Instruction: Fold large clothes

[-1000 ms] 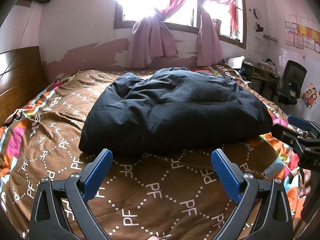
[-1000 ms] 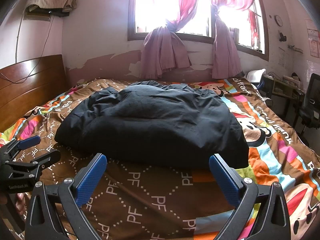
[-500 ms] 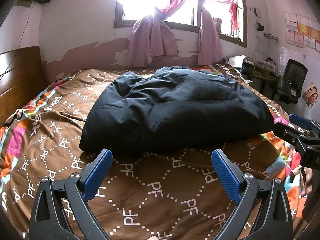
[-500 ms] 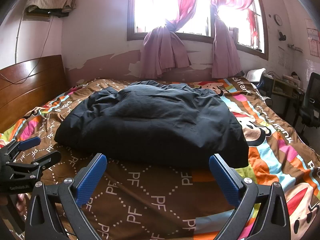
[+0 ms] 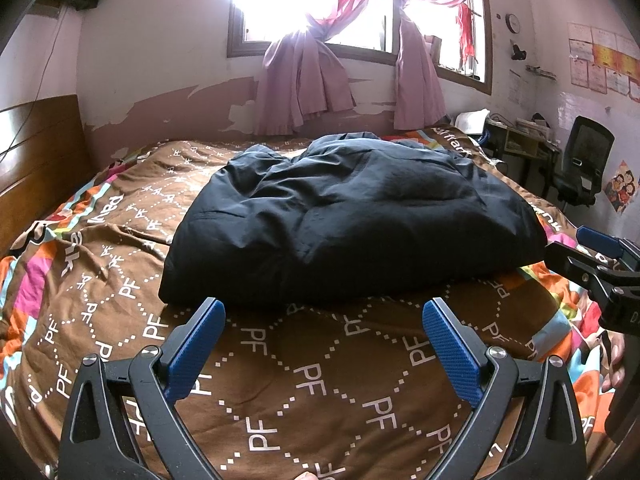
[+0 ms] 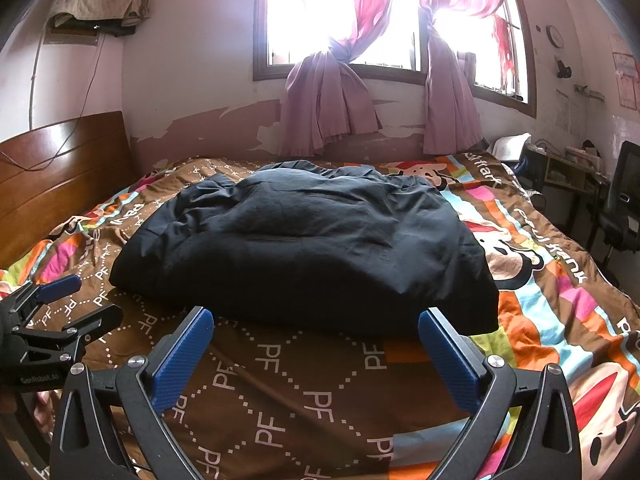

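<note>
A large black padded garment (image 5: 352,216) lies folded in a thick bundle in the middle of the bed; it also shows in the right wrist view (image 6: 304,244). My left gripper (image 5: 322,320) is open and empty, hovering over the quilt just short of the garment's near edge. My right gripper (image 6: 314,330) is open and empty, also just short of the near edge. Each gripper shows in the other's view: the right one (image 5: 576,252) at the right edge, the left one (image 6: 76,300) at the left edge.
The bed is covered by a brown patterned quilt (image 5: 304,392) with colourful borders. A wooden headboard (image 6: 52,172) stands at the left. A window with pink curtains (image 5: 308,84) is behind the bed. A desk and black office chair (image 5: 580,164) stand at the right.
Both grippers have stayed nearly still, open, with only a slight drift of the view. The garment has not moved.
</note>
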The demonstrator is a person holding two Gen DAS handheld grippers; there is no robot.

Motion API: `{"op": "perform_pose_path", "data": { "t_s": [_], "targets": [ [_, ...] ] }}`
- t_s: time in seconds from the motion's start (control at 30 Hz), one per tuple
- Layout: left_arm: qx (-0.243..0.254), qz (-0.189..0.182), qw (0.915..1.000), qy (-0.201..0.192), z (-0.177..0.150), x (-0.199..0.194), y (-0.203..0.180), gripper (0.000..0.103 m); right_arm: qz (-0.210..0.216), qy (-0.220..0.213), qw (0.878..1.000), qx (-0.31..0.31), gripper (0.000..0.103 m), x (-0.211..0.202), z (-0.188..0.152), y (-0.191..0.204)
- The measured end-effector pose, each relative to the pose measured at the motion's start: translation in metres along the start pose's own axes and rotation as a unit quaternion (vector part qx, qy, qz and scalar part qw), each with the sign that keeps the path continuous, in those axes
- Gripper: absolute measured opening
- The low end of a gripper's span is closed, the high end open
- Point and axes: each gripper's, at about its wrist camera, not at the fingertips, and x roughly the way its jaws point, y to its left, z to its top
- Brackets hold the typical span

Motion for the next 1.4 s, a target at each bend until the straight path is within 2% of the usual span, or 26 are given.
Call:
{"op": "perform_pose_path", "data": {
  "t_s": [0.43,0.73,1.4],
  "targets": [
    [0.006,0.004,1.0000,0.000,-0.0005,-0.0006,0.0000,0.097,-0.001,0.000,1.000,0.000,0.103,0.0001,0.0002,-0.0006],
    [0.027,0.025,0.9993,-0.003,-0.0027,-0.0059,-0.0025,0.097,-0.003,0.000,1.000,0.001,0.103,0.0003,-0.0029,-0.0009],
    [0.044,0.022,0.9988,0.001,-0.0041,-0.0049,-0.0052,0.097,-0.010,0.010,1.000,-0.001,0.103,0.0012,-0.0054,-0.0006]
  ]
}}
